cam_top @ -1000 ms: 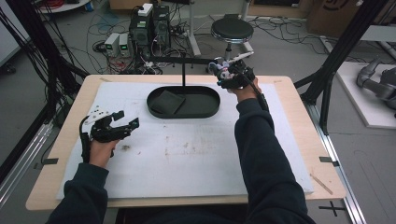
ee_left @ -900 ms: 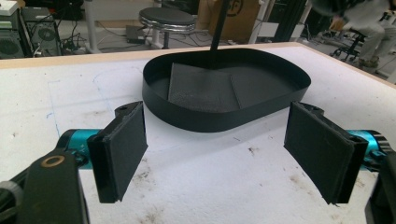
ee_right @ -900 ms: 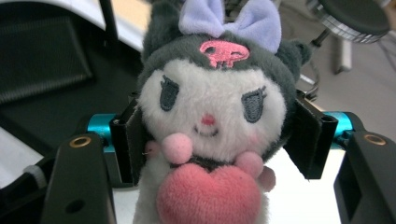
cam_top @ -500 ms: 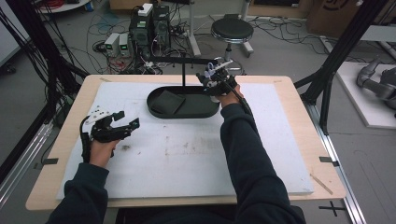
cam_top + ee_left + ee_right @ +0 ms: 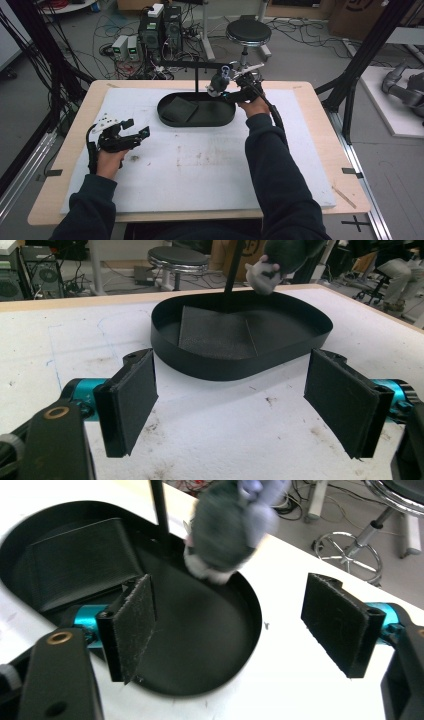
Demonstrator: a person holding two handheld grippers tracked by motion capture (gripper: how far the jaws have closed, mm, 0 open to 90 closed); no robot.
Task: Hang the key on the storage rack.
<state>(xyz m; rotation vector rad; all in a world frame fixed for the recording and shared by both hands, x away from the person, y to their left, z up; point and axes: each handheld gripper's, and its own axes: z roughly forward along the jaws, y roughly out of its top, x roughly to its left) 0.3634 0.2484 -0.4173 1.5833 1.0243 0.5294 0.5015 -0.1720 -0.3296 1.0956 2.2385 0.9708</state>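
A grey and white plush toy [image 5: 219, 82] hangs at the right end of a black stand's bar [image 5: 190, 64], above the right end of a black oval tray [image 5: 197, 122]. My right gripper [image 5: 229, 95] is open just right of and below the toy, over the tray's right end. In the right gripper view the toy [image 5: 222, 527] is blurred, beyond my open right gripper [image 5: 230, 625] and not between its jaws. My left gripper [image 5: 137, 129] rests open on the white mat, left of the tray. In the left gripper view, my left gripper [image 5: 230, 405] points at the tray wall [image 5: 225, 367].
A dark square pad [image 5: 179, 109] lies in the tray's left half. The stand's post [image 5: 196, 80] rises from the tray's back edge. The white mat [image 5: 210, 170] covers most of the wooden table. A stool [image 5: 248, 32] and computers stand on the floor behind.
My right gripper has moved left, from beside the tray's right end to over it, next to the toy. The left gripper has stayed put.
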